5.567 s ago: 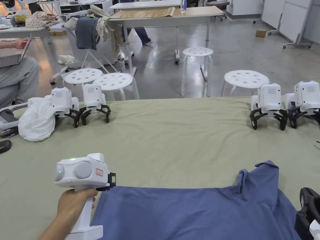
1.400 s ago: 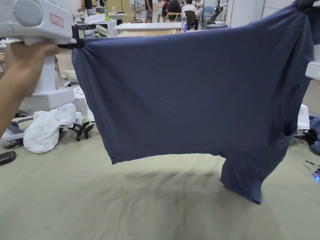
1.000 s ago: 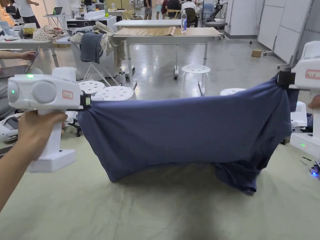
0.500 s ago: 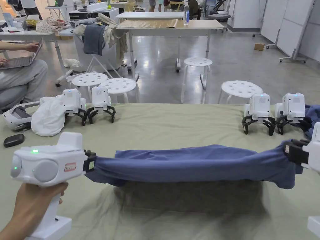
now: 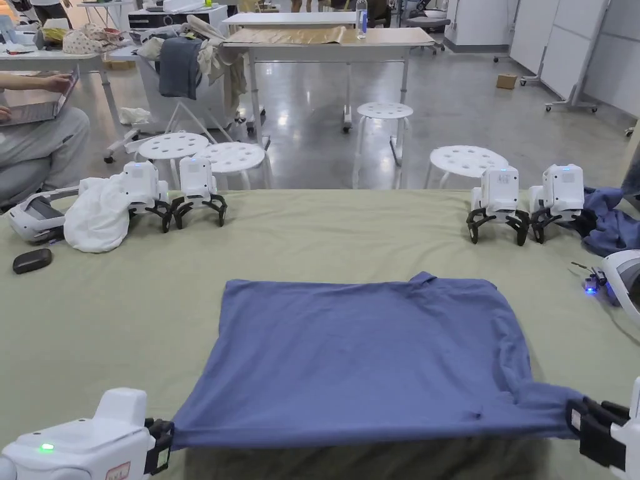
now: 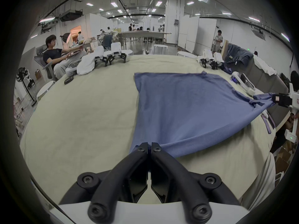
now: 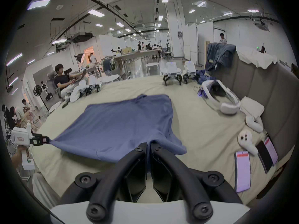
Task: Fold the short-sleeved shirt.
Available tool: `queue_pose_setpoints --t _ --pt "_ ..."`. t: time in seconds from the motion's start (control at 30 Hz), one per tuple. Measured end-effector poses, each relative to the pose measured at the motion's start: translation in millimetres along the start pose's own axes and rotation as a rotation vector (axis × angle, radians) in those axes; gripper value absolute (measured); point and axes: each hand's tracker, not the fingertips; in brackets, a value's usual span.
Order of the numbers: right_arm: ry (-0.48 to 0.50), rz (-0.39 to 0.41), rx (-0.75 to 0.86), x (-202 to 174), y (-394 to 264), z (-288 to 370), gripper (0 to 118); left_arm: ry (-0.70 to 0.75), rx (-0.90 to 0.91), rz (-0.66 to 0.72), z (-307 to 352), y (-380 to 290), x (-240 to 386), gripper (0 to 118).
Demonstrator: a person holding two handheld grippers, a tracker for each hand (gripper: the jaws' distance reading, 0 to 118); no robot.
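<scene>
Holding the blue shirt (image 5: 362, 350) by its 2 near corners, the person keeps the near edge lifted a little above the green sheet of the desk (image 5: 312, 250), while the far part lies flat near the middle of the desk. The left tool (image 6: 149, 147) is closed on the near left corner of the shirt; its jaws press together with cloth between them. The right tool (image 7: 148, 144) is closed on the near right corner, where the cloth is bunched and a sleeve seems to be folded under.

I think both corners are held wide apart so that the cloth stays stretched and lies down without wrinkles. The far edge is parallel to the far edge of the desk, which makes a good base for folding. The spare grippers (image 5: 525, 197) and the white cloth (image 5: 97, 215) stand at the far corners, well apart from the shirt, so they do not disturb it.
</scene>
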Motion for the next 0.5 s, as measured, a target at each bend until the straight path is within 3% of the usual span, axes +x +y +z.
queue_pose_setpoints --t 0.5 --pt "-0.020 -0.089 -0.150 7.6 -104.6 32.0 5 0.004 -0.081 0.062 16.0 -79.7 -13.2 0"
